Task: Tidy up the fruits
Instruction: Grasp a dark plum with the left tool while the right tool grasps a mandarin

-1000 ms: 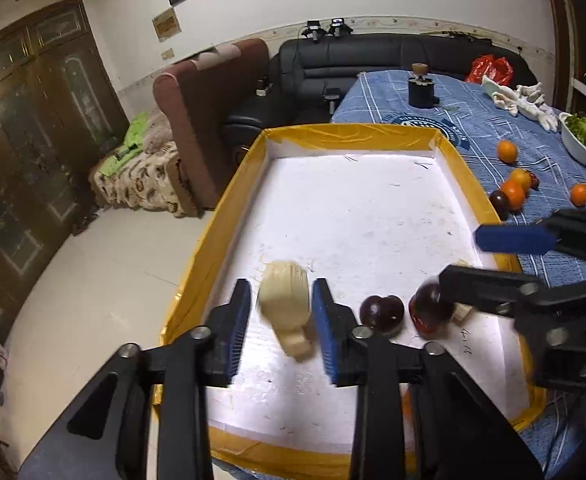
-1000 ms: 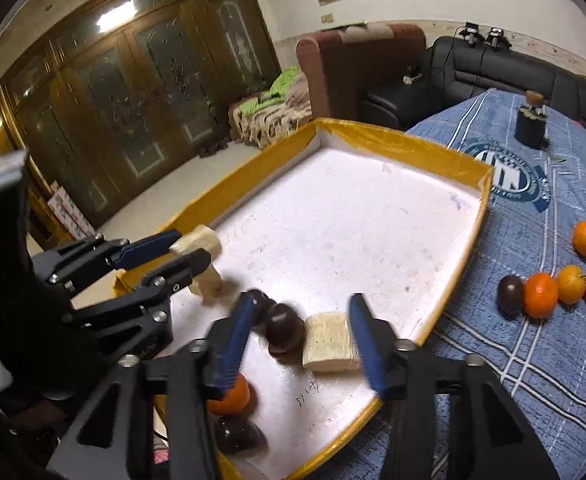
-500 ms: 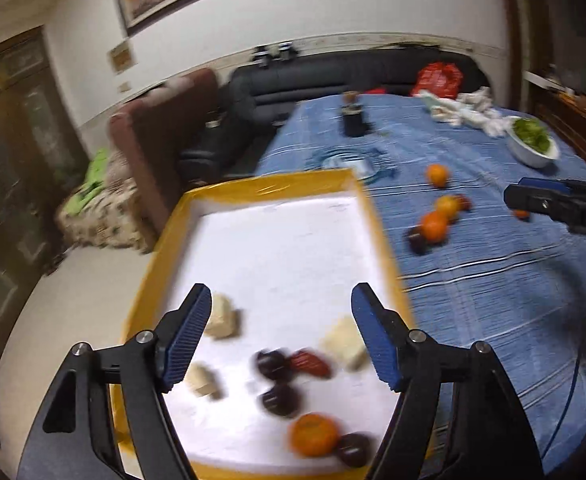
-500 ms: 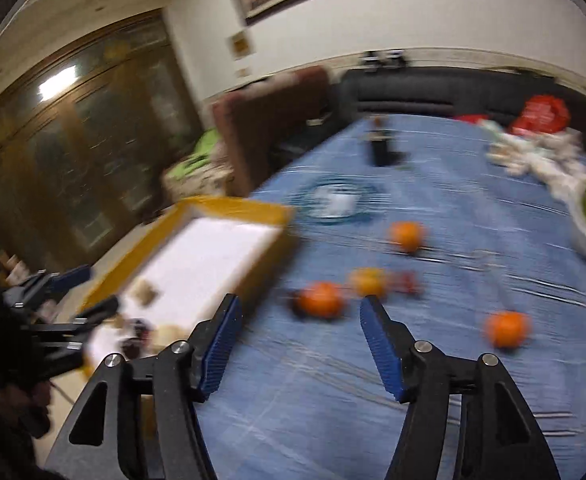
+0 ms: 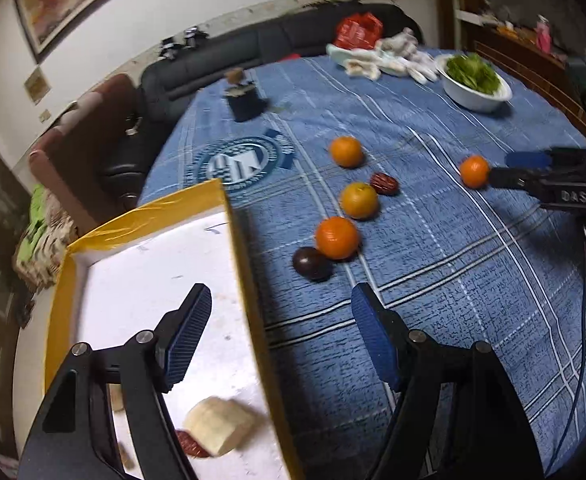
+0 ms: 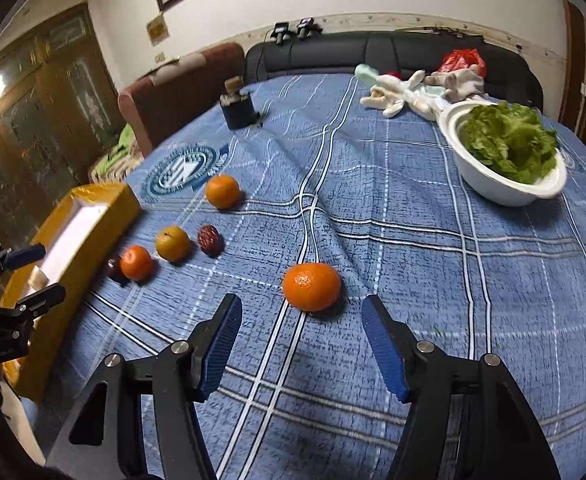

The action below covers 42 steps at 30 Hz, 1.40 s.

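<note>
My left gripper (image 5: 281, 338) is open and empty above the right edge of the yellow-rimmed white tray (image 5: 245, 264). A pale banana piece (image 5: 219, 424) and a red date (image 5: 189, 444) lie in the tray. On the blue cloth lie a dark plum (image 5: 311, 263), oranges (image 5: 337, 237) (image 5: 359, 200) (image 5: 345, 151) and a red date (image 5: 384, 182). My right gripper (image 6: 301, 344) is open and empty, just short of a lone orange (image 6: 311, 286), which also shows in the left wrist view (image 5: 473, 171).
A white bowl of green leaves (image 6: 505, 156) stands at the far right. A dark jar with a cork (image 6: 237, 108) and white gloves (image 6: 409, 92) lie at the back. A black sofa (image 6: 373, 56) runs behind the table.
Both grippers have left the tray and swung right over the cloth. The left let go of the pale piece and opened wide. The right now faces the lone orange.
</note>
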{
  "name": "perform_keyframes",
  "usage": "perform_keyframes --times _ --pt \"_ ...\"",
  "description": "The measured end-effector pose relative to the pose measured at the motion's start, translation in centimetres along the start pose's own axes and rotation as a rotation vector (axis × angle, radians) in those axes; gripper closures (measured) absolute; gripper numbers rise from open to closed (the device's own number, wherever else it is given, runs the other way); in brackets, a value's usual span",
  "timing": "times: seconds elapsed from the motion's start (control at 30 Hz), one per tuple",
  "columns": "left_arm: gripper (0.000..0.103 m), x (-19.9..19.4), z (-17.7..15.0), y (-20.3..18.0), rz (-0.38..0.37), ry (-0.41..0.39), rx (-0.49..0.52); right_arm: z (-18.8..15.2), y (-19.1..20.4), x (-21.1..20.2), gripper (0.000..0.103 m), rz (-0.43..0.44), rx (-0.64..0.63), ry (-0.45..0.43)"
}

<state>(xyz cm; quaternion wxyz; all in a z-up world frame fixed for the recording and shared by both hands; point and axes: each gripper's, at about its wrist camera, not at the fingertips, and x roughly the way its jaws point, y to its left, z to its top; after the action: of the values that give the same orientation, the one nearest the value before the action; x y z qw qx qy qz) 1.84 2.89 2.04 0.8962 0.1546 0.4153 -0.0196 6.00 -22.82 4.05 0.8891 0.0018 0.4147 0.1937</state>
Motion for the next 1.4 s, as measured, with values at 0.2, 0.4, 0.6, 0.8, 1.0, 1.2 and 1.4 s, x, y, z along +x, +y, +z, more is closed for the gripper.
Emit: perform_keyframes --times 0.2,0.4,0.6,0.8,1.0,1.2,1.4 --pt "0.031 2.5 0.9 -0.2 -0.015 0.064 0.061 1.1 0.6 3.0 0.042 -0.015 -0.021 0.046" --pt "0.031 4.6 2.2 0.0 -0.022 0.106 0.106 0.4 0.3 4.5 0.056 -0.064 -0.035 0.060" --pt "0.031 6.0 2.8 -0.3 -0.014 0.117 0.152 0.4 -0.9 4.2 0.062 -0.015 0.009 0.051" --pt "0.038 4.5 3.8 -0.6 0.008 0.058 0.235 0.6 -1.3 4.0 0.062 0.010 0.029 0.048" --pt "0.038 5.5 3.8 -2.5 -0.020 0.100 0.357 0.6 -1.2 4.0 0.060 0.009 0.027 0.047" --pt "0.042 7.4 2.8 -1.5 -0.077 0.146 0.321 0.6 -1.2 4.0 0.060 0.013 0.028 0.046" --pt "0.048 7.4 2.8 -0.9 -0.114 0.140 0.336 0.6 -1.3 4.0 0.060 0.019 0.033 0.047"
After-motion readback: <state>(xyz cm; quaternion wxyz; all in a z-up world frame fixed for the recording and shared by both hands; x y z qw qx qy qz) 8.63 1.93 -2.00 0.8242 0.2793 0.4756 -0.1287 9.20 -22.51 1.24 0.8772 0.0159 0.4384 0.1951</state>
